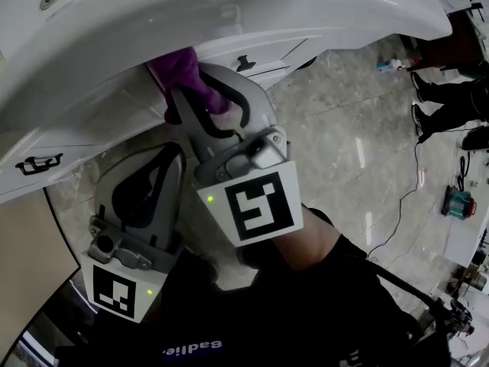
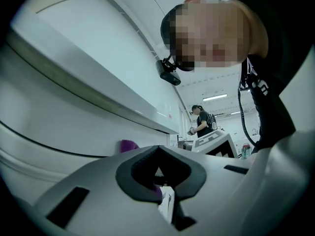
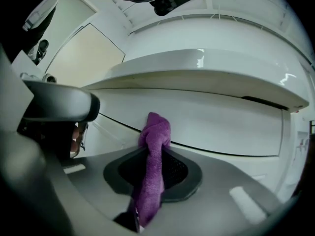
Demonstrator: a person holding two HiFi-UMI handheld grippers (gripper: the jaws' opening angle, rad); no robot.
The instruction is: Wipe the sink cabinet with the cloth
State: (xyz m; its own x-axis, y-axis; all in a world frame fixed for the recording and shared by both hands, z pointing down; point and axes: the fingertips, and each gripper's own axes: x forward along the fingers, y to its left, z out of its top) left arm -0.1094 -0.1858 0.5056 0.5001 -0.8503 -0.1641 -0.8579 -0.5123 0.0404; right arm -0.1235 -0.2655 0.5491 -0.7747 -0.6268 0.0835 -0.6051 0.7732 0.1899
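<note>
The purple cloth (image 1: 187, 75) is bunched up against the white sink cabinet front (image 1: 107, 121), just under the overhanging countertop (image 1: 229, 14). My right gripper (image 1: 200, 96) is shut on the cloth. In the right gripper view the cloth (image 3: 153, 151) runs up between the jaws and its top touches the cabinet panel (image 3: 221, 127). My left gripper (image 1: 174, 153) hangs lower and to the left, pointing up at the cabinet. Its jaws look shut and hold nothing. In the left gripper view a bit of the cloth (image 2: 129, 145) shows above the left gripper (image 2: 157, 156).
Black drawer handles (image 1: 38, 161) (image 1: 244, 63) stick out of the cabinet. A marble floor (image 1: 344, 105) lies below, with a person's shoes (image 1: 432, 90) and a cable (image 1: 416, 174) at the right. Another person (image 2: 202, 119) stands far off in the room.
</note>
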